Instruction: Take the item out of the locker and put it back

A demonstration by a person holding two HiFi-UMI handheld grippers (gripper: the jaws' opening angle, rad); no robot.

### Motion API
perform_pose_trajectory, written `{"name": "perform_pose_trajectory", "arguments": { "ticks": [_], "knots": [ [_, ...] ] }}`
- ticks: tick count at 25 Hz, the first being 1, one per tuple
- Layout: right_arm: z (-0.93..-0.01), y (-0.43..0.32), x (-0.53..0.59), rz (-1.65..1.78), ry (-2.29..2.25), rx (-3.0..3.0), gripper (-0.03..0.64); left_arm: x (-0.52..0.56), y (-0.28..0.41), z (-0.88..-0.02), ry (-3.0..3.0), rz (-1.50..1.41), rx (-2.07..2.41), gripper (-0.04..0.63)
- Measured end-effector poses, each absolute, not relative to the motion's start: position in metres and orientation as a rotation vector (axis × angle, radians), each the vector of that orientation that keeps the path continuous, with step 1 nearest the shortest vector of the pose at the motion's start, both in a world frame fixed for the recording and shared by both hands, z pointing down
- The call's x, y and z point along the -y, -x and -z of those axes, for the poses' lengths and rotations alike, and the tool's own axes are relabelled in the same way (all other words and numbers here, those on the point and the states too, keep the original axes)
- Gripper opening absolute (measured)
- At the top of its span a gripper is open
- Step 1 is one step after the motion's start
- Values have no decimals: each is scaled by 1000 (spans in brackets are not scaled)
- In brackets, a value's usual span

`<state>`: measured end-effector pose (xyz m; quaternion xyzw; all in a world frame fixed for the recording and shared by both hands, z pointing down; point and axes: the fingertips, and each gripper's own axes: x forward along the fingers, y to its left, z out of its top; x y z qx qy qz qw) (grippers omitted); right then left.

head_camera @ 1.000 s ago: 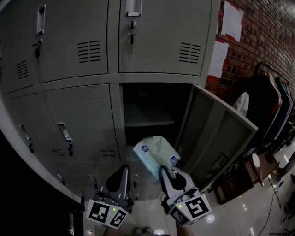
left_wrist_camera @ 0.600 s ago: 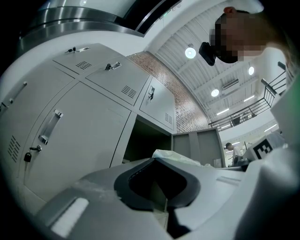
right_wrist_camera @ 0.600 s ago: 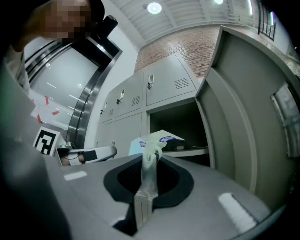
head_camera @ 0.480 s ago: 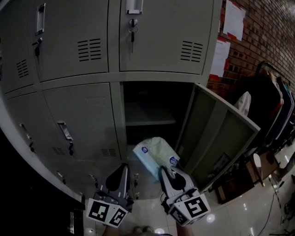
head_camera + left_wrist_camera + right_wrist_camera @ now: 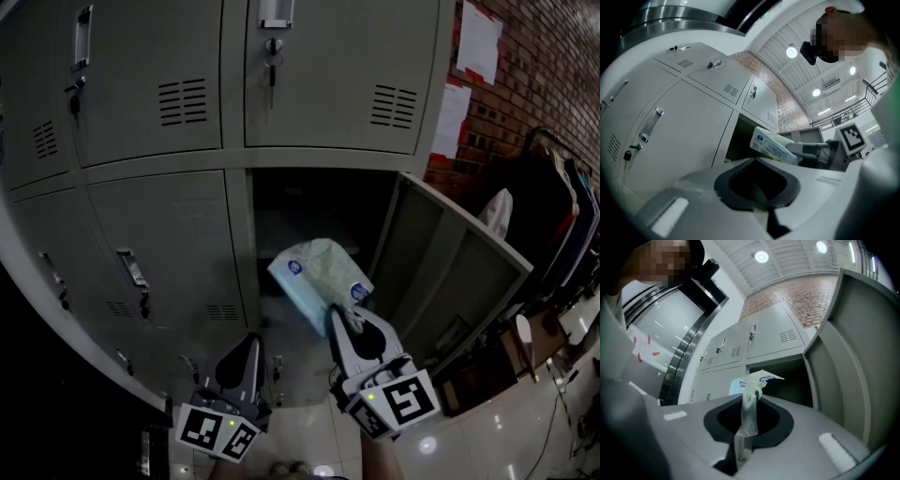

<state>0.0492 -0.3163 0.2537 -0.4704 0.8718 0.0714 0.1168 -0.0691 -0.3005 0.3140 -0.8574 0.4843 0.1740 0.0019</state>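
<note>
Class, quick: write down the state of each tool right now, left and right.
Left tool: closed, holding nothing.
Right tool: closed on the edge of the pale plastic packet.

The lockers [image 5: 169,234] are sheet metal under a smooth, matt grey paint, and the open door [image 5: 450,272] has the same dull coat on its inner face. Their handles [image 5: 131,269] are bare, bright metal with a polished shine. The packet [image 5: 319,277] is thin, crinkled plastic film, slightly glossy, with printed blue marks. The left gripper [image 5: 251,342] and the right gripper [image 5: 337,314] have smooth, matt grey plastic shells with a darker, dull lining round the jaws. The wall [image 5: 553,66] is rough red brick and carries flat paper sheets [image 5: 478,42]. The floor [image 5: 511,431] is glossy and mirrors the lights. The dark garments [image 5: 553,216] look like cloth, though the dimness blurs them.
</note>
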Motion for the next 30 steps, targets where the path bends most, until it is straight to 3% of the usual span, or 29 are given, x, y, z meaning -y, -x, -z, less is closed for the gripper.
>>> {"name": "perform_pose_trajectory", "arguments": {
  "ticks": [13, 25, 28, 30],
  "knots": [
    [-245, -46, 505, -203, 1658, -2647, 32, 319, 87, -316, 2666, -549, -1567, 4],
    [-255, -33, 556, -291, 1775, -2728, 43, 332, 111, -317, 2611, -558, -1654, 5],
    [-255, -30, 559, -351, 1779, -2739, 192, 332, 113, -318, 2607, -564, -1663, 5],
    [-257, -31, 558, -351, 1774, -2735, 225, 333, 113, -318, 2608, -566, -1663, 5]
  ]
}}
